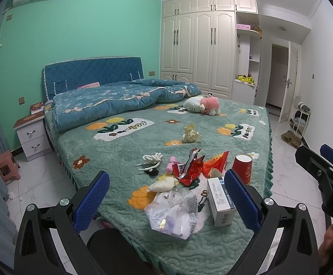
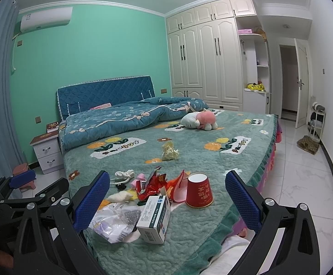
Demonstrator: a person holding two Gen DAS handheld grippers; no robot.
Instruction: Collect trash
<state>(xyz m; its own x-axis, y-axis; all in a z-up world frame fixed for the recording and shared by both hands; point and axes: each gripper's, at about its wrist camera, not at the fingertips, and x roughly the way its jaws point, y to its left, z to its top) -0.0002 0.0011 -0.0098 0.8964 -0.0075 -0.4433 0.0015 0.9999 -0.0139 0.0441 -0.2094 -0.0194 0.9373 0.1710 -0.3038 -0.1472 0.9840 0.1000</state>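
Trash lies on the near corner of the green bedspread (image 1: 125, 151): a clear plastic wrapper (image 1: 175, 210), a white medicine box (image 1: 220, 200), a red paper cup (image 1: 243, 167) upside down, a red foil packet (image 1: 192, 169), a white tissue wad (image 1: 163, 184), a white cord (image 1: 152, 159) and a crumpled yellow paper (image 1: 190, 134) farther up. In the right wrist view the box (image 2: 154, 218), cup (image 2: 198, 189) and wrapper (image 2: 116, 221) lie between the fingers. My left gripper (image 1: 166, 194) is open and empty above the pile. My right gripper (image 2: 166, 194) is open and empty.
A folded blue quilt (image 1: 111, 103) and a plush toy (image 1: 203, 105) lie farther up the bed. A white nightstand (image 1: 32, 137) and a pink stool (image 1: 7, 168) stand to the left. White tiled floor (image 2: 304, 183) runs right toward an open door (image 2: 302, 82) and wardrobe (image 1: 200, 45).
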